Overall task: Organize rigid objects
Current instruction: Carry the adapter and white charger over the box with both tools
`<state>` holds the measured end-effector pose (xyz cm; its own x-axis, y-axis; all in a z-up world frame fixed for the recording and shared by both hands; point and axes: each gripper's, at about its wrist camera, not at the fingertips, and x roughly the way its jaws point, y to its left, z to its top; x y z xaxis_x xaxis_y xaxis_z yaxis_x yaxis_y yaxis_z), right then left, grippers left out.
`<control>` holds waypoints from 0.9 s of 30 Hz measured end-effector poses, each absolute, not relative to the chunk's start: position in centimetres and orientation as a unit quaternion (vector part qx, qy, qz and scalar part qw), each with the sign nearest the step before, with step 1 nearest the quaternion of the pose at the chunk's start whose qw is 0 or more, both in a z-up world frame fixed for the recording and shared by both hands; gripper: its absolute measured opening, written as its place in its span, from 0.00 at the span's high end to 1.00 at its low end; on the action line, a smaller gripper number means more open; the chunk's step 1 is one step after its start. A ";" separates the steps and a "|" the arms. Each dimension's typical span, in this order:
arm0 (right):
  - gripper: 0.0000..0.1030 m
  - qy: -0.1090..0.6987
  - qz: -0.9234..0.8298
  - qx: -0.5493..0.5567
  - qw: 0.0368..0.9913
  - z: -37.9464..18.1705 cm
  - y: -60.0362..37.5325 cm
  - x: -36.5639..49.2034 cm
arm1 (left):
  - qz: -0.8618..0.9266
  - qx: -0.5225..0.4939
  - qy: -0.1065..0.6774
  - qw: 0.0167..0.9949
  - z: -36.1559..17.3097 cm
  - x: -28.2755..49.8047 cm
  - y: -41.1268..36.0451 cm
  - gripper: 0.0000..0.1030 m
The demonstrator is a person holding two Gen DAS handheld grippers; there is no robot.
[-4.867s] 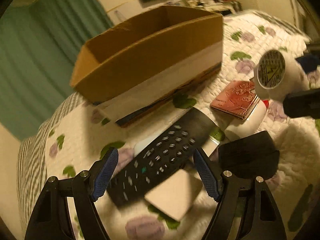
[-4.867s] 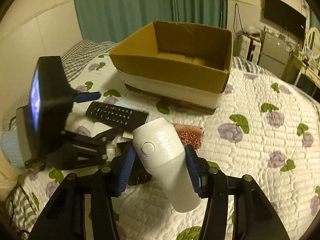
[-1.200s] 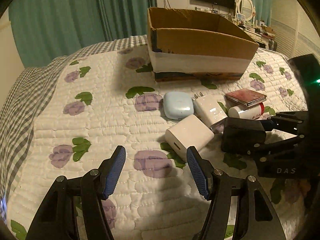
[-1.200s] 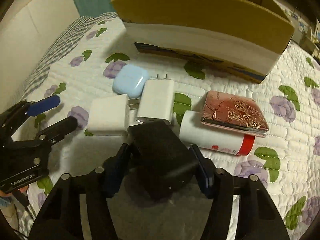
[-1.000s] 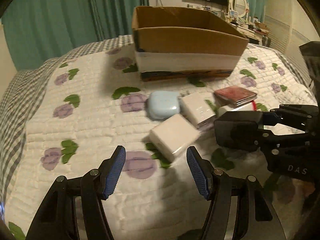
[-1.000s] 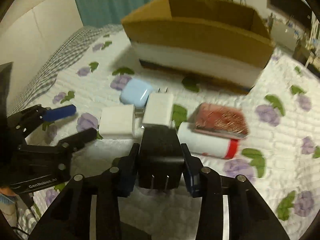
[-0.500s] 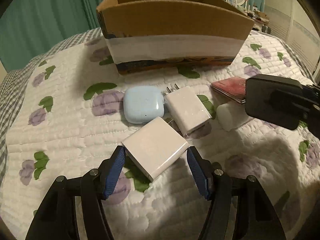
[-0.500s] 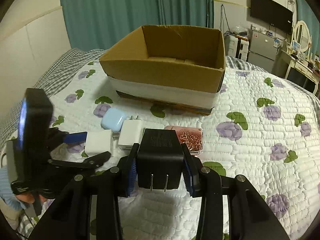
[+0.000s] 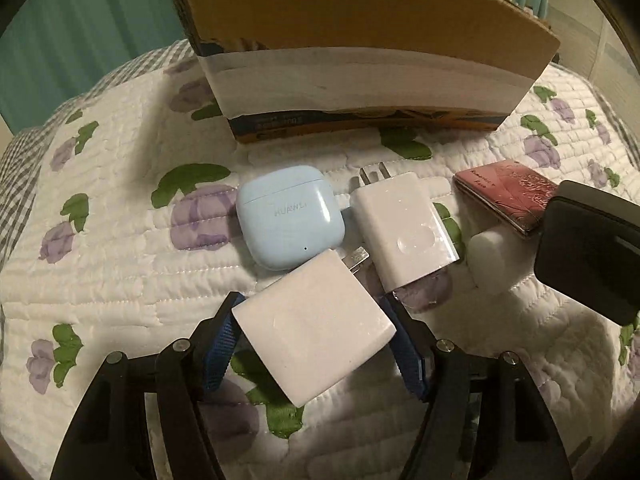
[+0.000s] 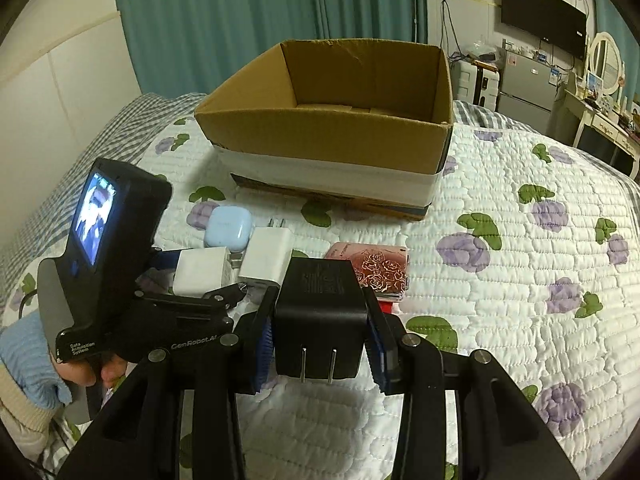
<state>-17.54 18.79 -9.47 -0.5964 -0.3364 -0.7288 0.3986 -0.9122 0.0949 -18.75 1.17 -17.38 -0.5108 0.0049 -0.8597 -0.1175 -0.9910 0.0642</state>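
My left gripper [image 9: 314, 344] is open, its blue pads on either side of a white square charger [image 9: 312, 330] lying on the quilt. My right gripper [image 10: 320, 344] is shut on a black plug adapter [image 10: 320, 312], prongs toward the camera, held above the quilt. The adapter also shows at the right in the left wrist view [image 9: 588, 252]. An open cardboard box [image 10: 332, 128] stands behind. On the quilt lie a light blue earbud case [image 9: 290, 216], a second white charger [image 9: 402, 232], a white tube [image 9: 490, 256] and a pink rose-patterned case [image 10: 374, 272].
The floral quilt [image 10: 520, 260] covers the bed, with bare quilt to the right of the box. The left hand-held unit with its lit screen [image 10: 96, 224] is at the left. A dresser and TV [image 10: 540, 12] stand beyond the bed at the back right.
My left gripper has moved forward and down until its pads flank the white square charger. My right gripper has lifted the black adapter up off the quilt.
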 end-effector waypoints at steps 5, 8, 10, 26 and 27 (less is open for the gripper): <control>0.62 0.039 -0.896 0.395 0.200 -9.2 18.9 -17.3 | 0.877 -0.476 0.051 0.044 -16.4 -17.5 1.1 0.32; 0.62 0.034 -0.900 0.387 0.198 -8.6 19.1 -17.0 | 0.886 -0.459 0.050 0.043 -15.3 -16.5 0.9 0.32; 0.62 0.036 -0.904 0.379 0.194 -7.9 19.1 -16.7 | 0.890 -0.452 0.043 0.046 -14.4 -15.8 0.7 0.32; 0.62 0.049 -0.951 0.252 0.174 4.0 19.0 -21.9 | 0.941 -0.326 0.046 0.083 0.9 -19.6 1.8 0.32; 0.62 0.050 -0.952 0.248 0.174 4.2 18.9 -22.7 | 0.941 -0.326 0.049 0.082 1.2 -20.6 2.0 0.32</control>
<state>-22.73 18.90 4.20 -0.8165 -0.3060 -0.4896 0.3557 -0.9346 -0.0090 -20.60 2.03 1.22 -0.7746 0.1223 -0.6205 -0.1855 -0.9819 0.0381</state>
